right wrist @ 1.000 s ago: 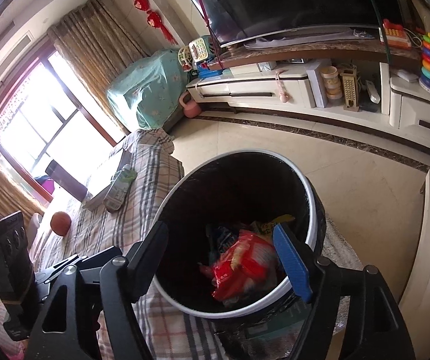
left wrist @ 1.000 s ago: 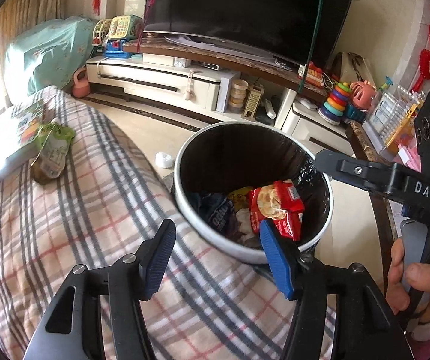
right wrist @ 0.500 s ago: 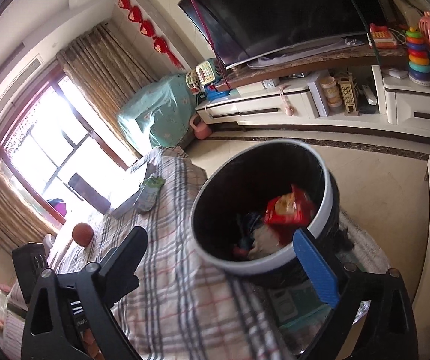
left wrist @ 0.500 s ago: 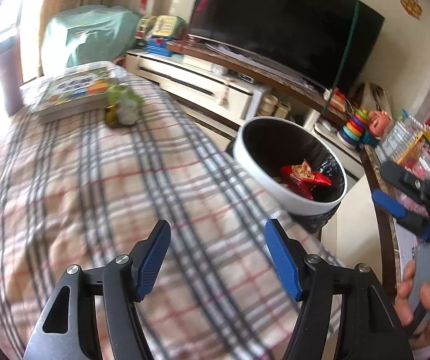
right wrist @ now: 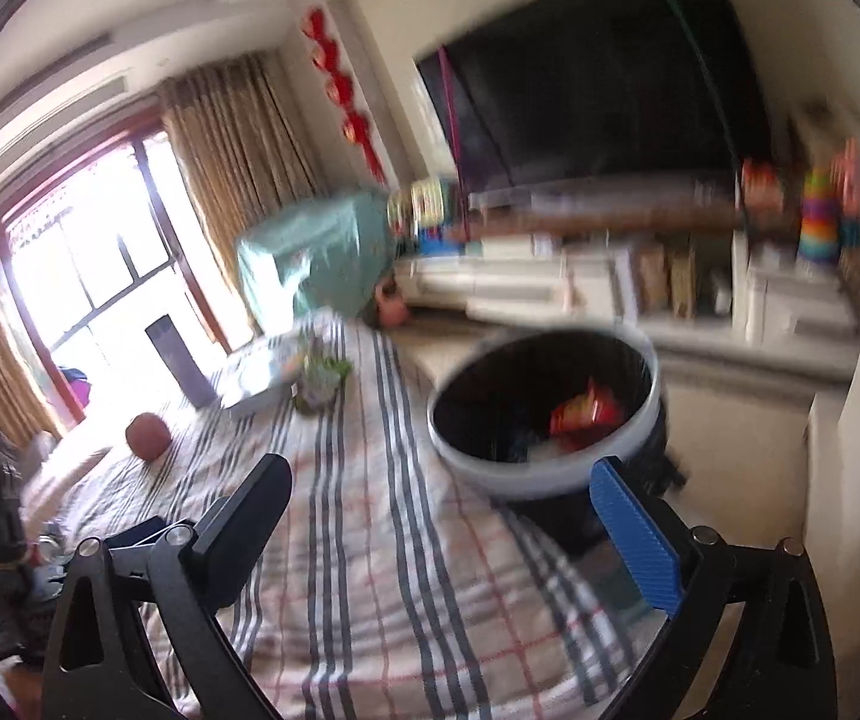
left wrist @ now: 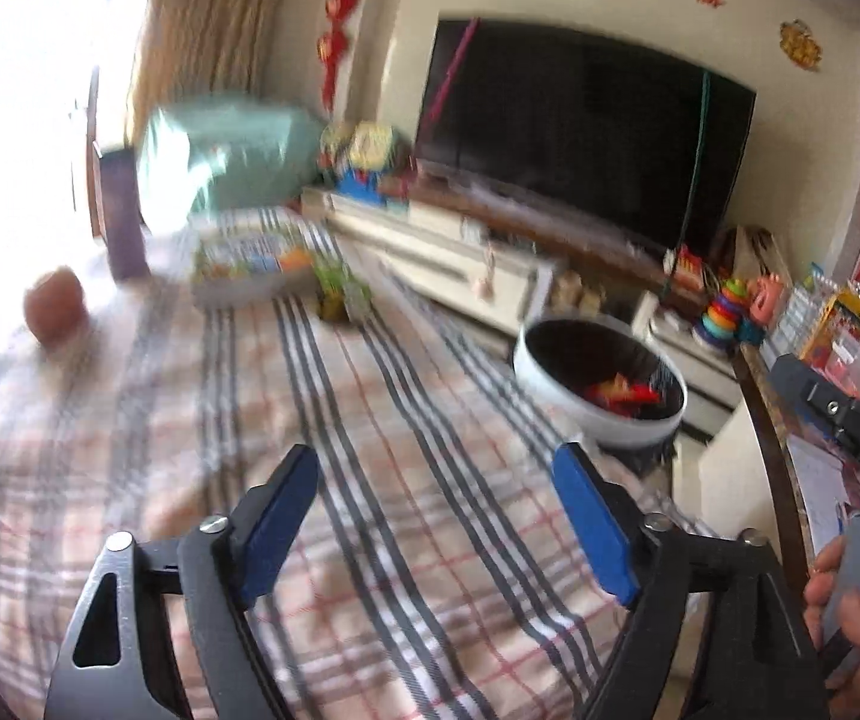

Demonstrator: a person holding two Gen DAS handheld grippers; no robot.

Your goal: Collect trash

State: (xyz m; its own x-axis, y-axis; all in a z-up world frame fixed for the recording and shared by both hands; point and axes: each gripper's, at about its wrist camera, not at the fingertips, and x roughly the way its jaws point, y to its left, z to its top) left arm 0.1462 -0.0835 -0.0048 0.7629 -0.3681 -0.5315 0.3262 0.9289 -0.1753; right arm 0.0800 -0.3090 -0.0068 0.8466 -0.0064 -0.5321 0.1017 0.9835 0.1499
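A round bin (left wrist: 601,387) with a white rim and black liner stands beside the plaid-covered table (left wrist: 370,420); red snack wrappers (left wrist: 622,391) lie inside it. The right wrist view shows the bin (right wrist: 544,414) and its red wrapper (right wrist: 583,414) closer. A green crumpled packet (left wrist: 341,294) lies far back on the cloth, also seen as the green packet (right wrist: 322,381). My left gripper (left wrist: 436,516) hangs over the cloth, its jaws opening with nothing between them. My right gripper (right wrist: 442,531) is open wide and empty, left of the bin.
A flat picture box (left wrist: 244,273) and a brown ball (left wrist: 53,306) lie at the far end of the cloth, by a dark upright box (left wrist: 121,210). Behind stand a TV (left wrist: 580,138), a white cabinet and toys. A hand (left wrist: 850,618) holds the other gripper at right.
Both grippers have drawn back from over the bin toward the near side of the table and risen a little. Both sets of jaws have spread wider. The bin now looks smaller and farther.
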